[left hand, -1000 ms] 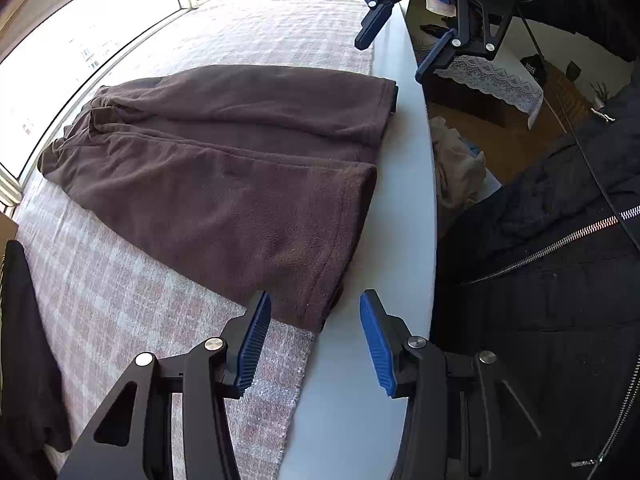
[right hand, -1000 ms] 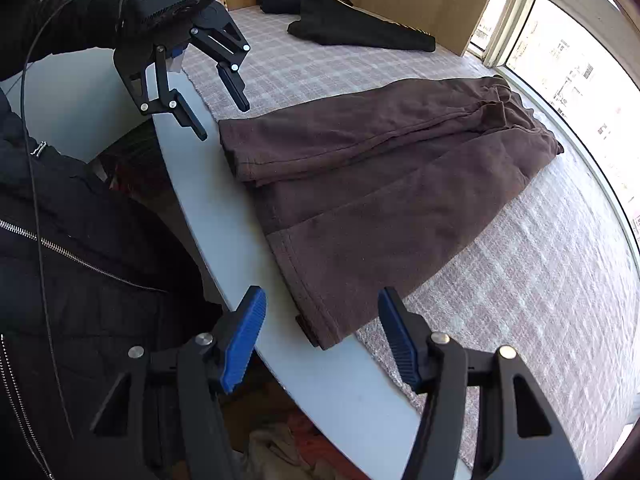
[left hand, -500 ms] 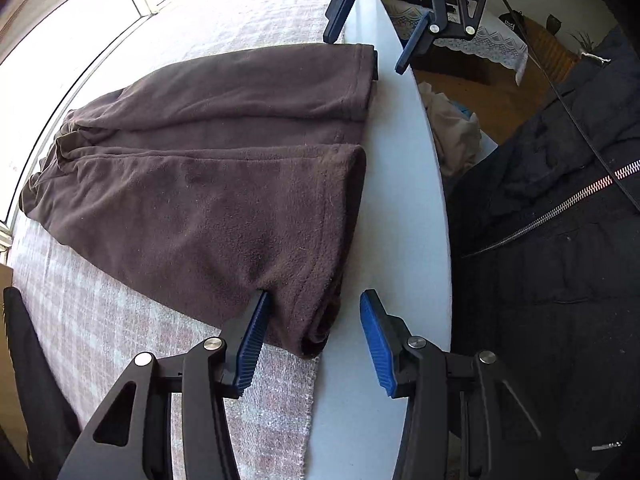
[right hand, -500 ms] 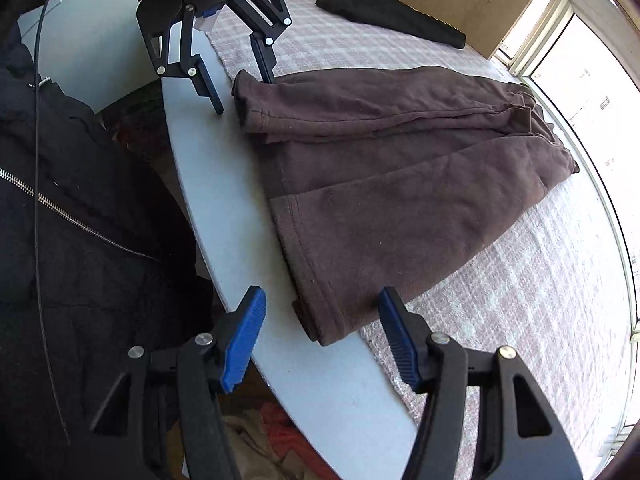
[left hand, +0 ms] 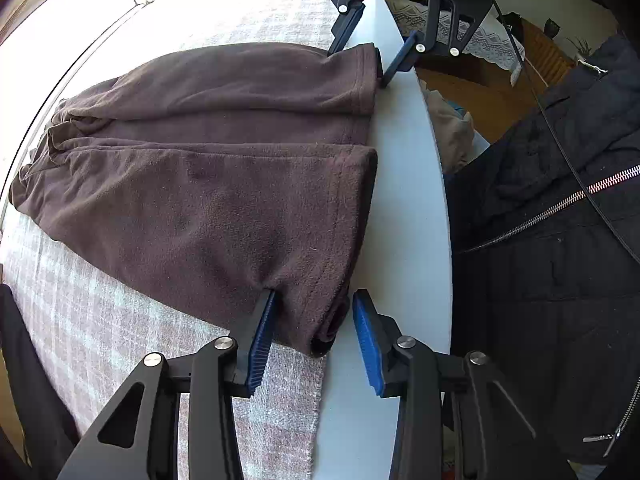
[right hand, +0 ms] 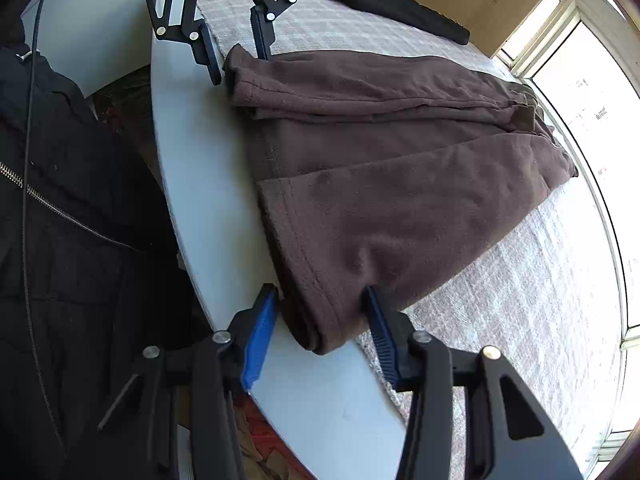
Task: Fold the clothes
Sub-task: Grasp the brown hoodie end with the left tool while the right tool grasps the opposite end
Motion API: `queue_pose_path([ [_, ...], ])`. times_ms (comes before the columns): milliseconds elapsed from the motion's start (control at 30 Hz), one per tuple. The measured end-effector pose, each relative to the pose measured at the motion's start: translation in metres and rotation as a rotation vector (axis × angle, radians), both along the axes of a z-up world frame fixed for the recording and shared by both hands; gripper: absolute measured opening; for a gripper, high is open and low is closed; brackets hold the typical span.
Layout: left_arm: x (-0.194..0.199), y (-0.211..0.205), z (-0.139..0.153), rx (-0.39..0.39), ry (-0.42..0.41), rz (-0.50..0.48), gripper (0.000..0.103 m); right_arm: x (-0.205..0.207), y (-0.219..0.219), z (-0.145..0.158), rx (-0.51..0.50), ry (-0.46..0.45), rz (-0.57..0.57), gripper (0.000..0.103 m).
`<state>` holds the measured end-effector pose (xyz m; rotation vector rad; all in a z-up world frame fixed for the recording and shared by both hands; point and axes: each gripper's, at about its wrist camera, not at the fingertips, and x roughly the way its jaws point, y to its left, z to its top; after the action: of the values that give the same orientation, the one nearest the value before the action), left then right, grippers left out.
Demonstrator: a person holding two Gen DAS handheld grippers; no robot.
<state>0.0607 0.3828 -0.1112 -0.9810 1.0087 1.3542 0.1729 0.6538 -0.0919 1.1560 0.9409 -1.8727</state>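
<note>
Brown fleece trousers point(left hand: 208, 184) lie flat on a checked cloth over a white table point(left hand: 404, 216), both leg hems at the table's near edge. My left gripper point(left hand: 316, 320) is open with one leg's hem corner between its blue pads. My right gripper point(right hand: 320, 312) is open with the other leg's hem corner point(right hand: 316, 332) between its pads. Each gripper shows in the other's view: the right point(left hand: 372, 52) and the left point(right hand: 240, 52), each straddling its hem corner.
A black garment point(right hand: 396, 4) lies at the far end of the cloth, before a wooden board. A dark garment point(left hand: 24, 380) lies at the left. The person's black zip jacket point(left hand: 560, 240) stands against the table edge. Windows run along the far side.
Both grippers have moved forward and down onto the trouser hems. The hem corners now sit between the open pads, where before they lay ahead of them.
</note>
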Motion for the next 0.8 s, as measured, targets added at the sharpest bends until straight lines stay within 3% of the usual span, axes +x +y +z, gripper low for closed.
queue_pose_path([
  [100,0.000,-0.002,0.003,-0.004,0.000,-0.007,0.028,-0.003,-0.001,0.001,0.012,-0.036,-0.016,0.033],
  [233,-0.009,-0.007,0.014,0.014,-0.063,0.032,0.018,-0.014,-0.001,0.010,0.013,-0.096,-0.051,0.016],
  [300,-0.012,-0.011,0.022,0.035,-0.079,0.045,0.015,-0.020,0.001,0.019,-0.003,-0.125,-0.066,0.015],
  [533,-0.037,-0.011,0.033,0.103,-0.111,0.080,0.012,-0.022,-0.003,0.026,0.000,-0.149,-0.084,0.015],
  [700,-0.037,0.001,0.019,0.062,-0.057,0.050,0.013,-0.014,-0.005,0.013,0.045,-0.139,-0.103,0.016],
  [767,-0.022,0.009,0.007,0.045,-0.021,0.032,0.020,-0.011,-0.005,0.012,0.041,-0.138,-0.120,0.020],
  [800,-0.015,0.012,0.001,0.037,-0.002,0.022,0.025,-0.010,-0.004,0.011,0.035,-0.149,-0.136,0.028],
])
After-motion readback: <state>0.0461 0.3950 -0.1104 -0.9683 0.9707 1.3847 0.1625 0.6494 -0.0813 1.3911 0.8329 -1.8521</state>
